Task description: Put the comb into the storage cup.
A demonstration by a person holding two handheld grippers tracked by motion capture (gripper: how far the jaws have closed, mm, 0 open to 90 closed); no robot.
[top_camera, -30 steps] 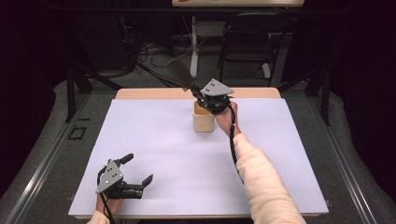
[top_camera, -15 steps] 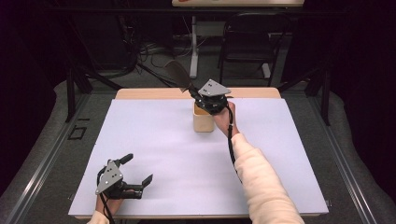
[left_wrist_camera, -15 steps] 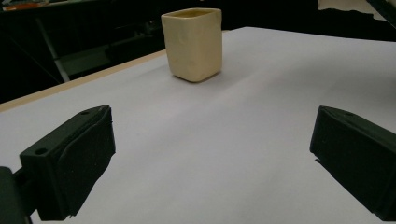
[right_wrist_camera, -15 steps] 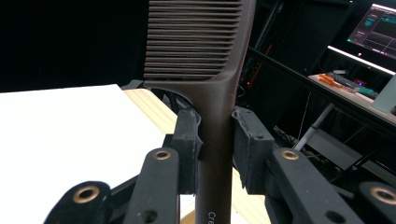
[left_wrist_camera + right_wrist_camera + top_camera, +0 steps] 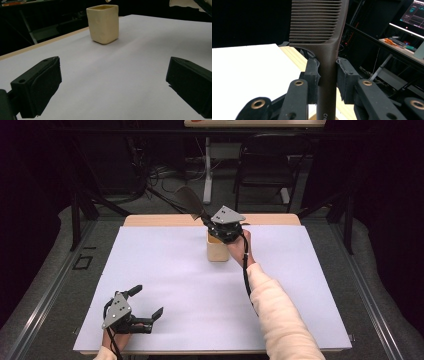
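Observation:
A dark brown comb (image 5: 322, 40) is clamped by its handle between the pads of my right gripper (image 5: 327, 72), teeth end up. In the high view the right gripper (image 5: 212, 225) hovers right over a cream square cup (image 5: 217, 251) at the table's far middle, and the comb (image 5: 190, 202) sticks out up and to the left. My left gripper (image 5: 150, 301) rests open near the front left of the white table cover, nothing between its fingers (image 5: 37, 87). Its own view looks across the sheet at the cup (image 5: 103, 23).
A white sheet (image 5: 175, 285) covers the table, with a wooden edge (image 5: 155, 220) along the far side. Beyond it stand a dark chair (image 5: 265, 165), table legs and cables on the floor. A person's sleeved right forearm (image 5: 280, 315) reaches in from the bottom.
The right gripper with the comb has shifted slightly above the cup. The left gripper has stayed put.

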